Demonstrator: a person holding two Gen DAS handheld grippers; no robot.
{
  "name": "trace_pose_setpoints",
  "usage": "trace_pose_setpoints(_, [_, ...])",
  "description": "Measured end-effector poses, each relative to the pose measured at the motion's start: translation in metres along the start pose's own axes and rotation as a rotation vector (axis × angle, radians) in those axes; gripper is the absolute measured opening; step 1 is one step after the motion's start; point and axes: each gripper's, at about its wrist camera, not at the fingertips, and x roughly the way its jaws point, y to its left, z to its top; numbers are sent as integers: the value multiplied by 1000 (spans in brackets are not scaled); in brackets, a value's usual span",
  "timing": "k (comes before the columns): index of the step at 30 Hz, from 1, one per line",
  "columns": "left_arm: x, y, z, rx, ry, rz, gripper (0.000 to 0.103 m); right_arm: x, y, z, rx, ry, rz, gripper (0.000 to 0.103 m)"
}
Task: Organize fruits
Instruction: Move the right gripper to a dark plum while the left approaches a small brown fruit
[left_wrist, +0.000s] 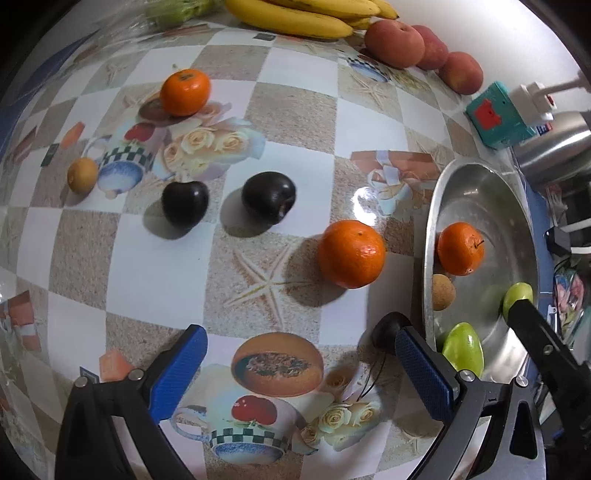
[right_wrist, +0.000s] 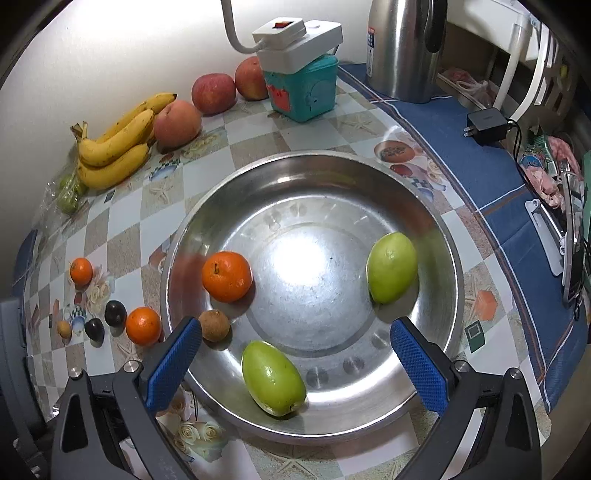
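My left gripper (left_wrist: 301, 369) is open and empty above the patterned tablecloth. A tangerine (left_wrist: 351, 253) lies just ahead of it, with two dark plums (left_wrist: 269, 197) (left_wrist: 184, 202), a small brown longan (left_wrist: 82, 175) and another tangerine (left_wrist: 185, 92) farther off. My right gripper (right_wrist: 295, 365) hangs open over the near side of the steel bowl (right_wrist: 332, 177). The bowl holds a tangerine (right_wrist: 226, 276), a longan (right_wrist: 214, 325) and two green fruits (right_wrist: 273, 376) (right_wrist: 391, 267). The nearer green fruit lies between the pads but is not gripped.
Bananas (right_wrist: 118, 147) and three reddish apples (right_wrist: 177, 123) line the back wall, beside a bag of green fruit (right_wrist: 68, 195). A teal box (right_wrist: 303, 88) with a white power strip on top, a steel kettle (right_wrist: 402, 48) and a black charger (right_wrist: 485, 125) stand behind the bowl.
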Motion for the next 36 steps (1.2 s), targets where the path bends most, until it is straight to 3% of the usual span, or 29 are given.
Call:
trace_pose_setpoints(18, [13, -35, 13, 25, -9, 40, 103, 1, -1, 1, 4, 8, 4, 102])
trace_pose_setpoints(23, [10, -19, 19, -23, -16, 60, 103, 2, 0, 1, 2, 12, 3, 102])
trace_pose_setpoints(27, [8, 2, 25, -93, -27, 136, 103, 2, 1, 1, -4, 15, 4, 102])
trace_pose_setpoints(31, [-1, 24, 33, -188, -58, 139, 103, 3, 3, 1, -12, 18, 7, 102])
trace_pose_setpoints(36, [-16, 38, 37, -229, -104, 143, 103, 3, 12, 1, -41, 17, 56, 102])
